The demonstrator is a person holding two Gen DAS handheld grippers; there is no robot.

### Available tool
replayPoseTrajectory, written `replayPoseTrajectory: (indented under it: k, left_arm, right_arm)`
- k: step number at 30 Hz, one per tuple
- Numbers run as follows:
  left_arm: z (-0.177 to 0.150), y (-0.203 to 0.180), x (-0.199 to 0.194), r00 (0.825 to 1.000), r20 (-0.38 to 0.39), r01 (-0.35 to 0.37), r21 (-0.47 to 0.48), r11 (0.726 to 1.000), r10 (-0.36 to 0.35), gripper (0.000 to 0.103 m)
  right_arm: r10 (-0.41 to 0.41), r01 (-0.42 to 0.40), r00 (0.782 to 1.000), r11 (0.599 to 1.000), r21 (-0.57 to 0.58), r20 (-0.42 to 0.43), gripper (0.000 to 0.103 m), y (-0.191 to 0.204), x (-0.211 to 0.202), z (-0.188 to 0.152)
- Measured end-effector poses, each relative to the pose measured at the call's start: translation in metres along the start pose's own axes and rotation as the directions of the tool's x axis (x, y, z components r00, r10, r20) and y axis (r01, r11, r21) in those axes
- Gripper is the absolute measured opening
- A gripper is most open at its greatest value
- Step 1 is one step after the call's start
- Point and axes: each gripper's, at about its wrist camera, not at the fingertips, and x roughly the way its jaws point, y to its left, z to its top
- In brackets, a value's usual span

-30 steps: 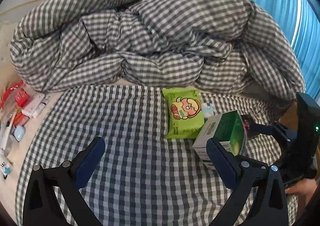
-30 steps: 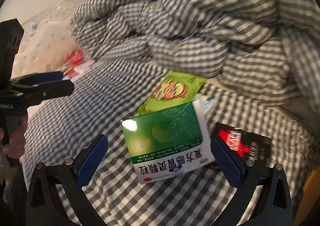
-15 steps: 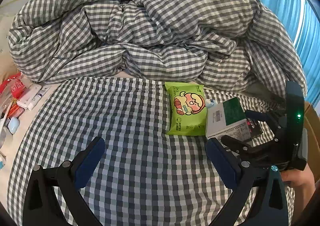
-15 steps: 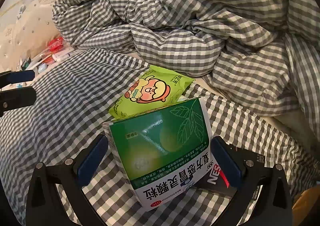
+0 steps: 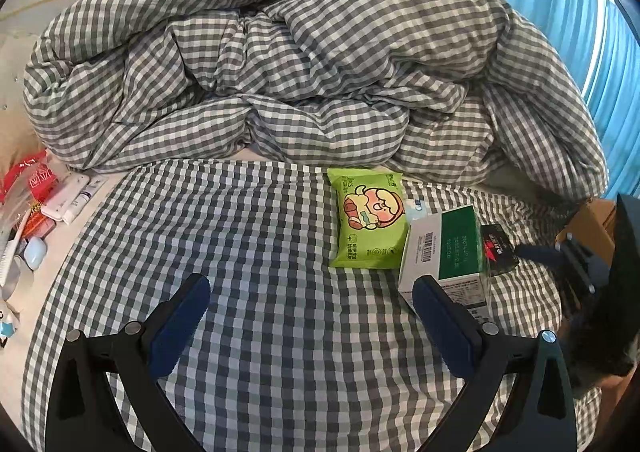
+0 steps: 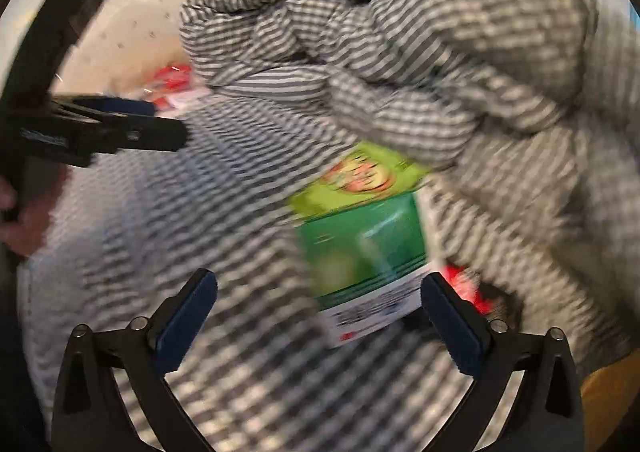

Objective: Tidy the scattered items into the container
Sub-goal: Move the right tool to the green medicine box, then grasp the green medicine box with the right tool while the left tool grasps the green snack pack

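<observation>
Gingham bedding fills your left wrist view: a flat checked sheet [image 5: 260, 252] in front and a rumpled checked duvet [image 5: 304, 63] heaped behind it. Your left claw [image 5: 310, 326] hangs over the sheet with its blue pads spread wide and nothing between them. A green-and-white medicine box [image 5: 446, 252] lies on the sheet just ahead of the claw's right finger, beside a lime green wipes packet [image 5: 370, 223] with a cartoon face, and a small black and red packet [image 5: 498, 250] lies against the box's far side. Beyond that you can see your right claw [image 5: 560, 252] at the frame's right edge, with a brown cardboard box [image 5: 592, 226] behind it; from here you cannot tell how far its fingers are parted. At the left edge, a clutter of red packets and white tubes [image 5: 52, 195] lies off the sheet. Your right wrist view is heavily blurred. Your right claw [image 6: 318, 314] shows its blue pads set wide apart, gripping nothing; the medicine box [image 6: 366, 264] sits just ahead of them, toward the right finger, with the wipes packet [image 6: 360, 171] behind it and the duvet [image 6: 400, 51] above. Your left claw [image 6: 120, 131] reaches in from the left edge.
</observation>
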Motion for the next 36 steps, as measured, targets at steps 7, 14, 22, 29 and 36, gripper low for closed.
replayPoseTrajectory:
  k: [7,14,22,29,36]
  left_arm:
    - [0.002,-0.002,-0.001,1.0,0.002,0.014,-0.003,1.0,-0.014,0.103]
    - [-0.002,0.0,-0.009,1.0,0.006,0.023,-0.003,1.0,-0.023,0.103]
    - [-0.003,0.009,-0.012,1.0,0.005,0.011,-0.003,1.0,-0.011,0.103]
    - [-0.003,0.007,-0.014,1.0,0.007,0.027,-0.01,1.0,-0.027,0.103]
    - [0.0,-0.001,-0.015,0.999,0.009,0.034,0.009,0.999,-0.034,0.103]
  right_arm:
    - [0.34,-0.214,0.937,0.747,0.629,-0.086,0.103,-0.069,0.038,-0.012]
    - [0.281,-0.136,0.958,0.599,0.789,-0.048,0.103,-0.066,0.048,-0.023]
    - [0.301,-0.171,0.952,0.381,0.909,0.053,0.103,-0.075,0.061,-0.019]
    - [0.244,-0.1,0.97,0.382,0.919,0.004,0.088,-0.075,0.072,-0.015]
    - [0.219,-0.107,0.976,0.446,0.889,0.007,0.085,-0.072,0.053,-0.019]
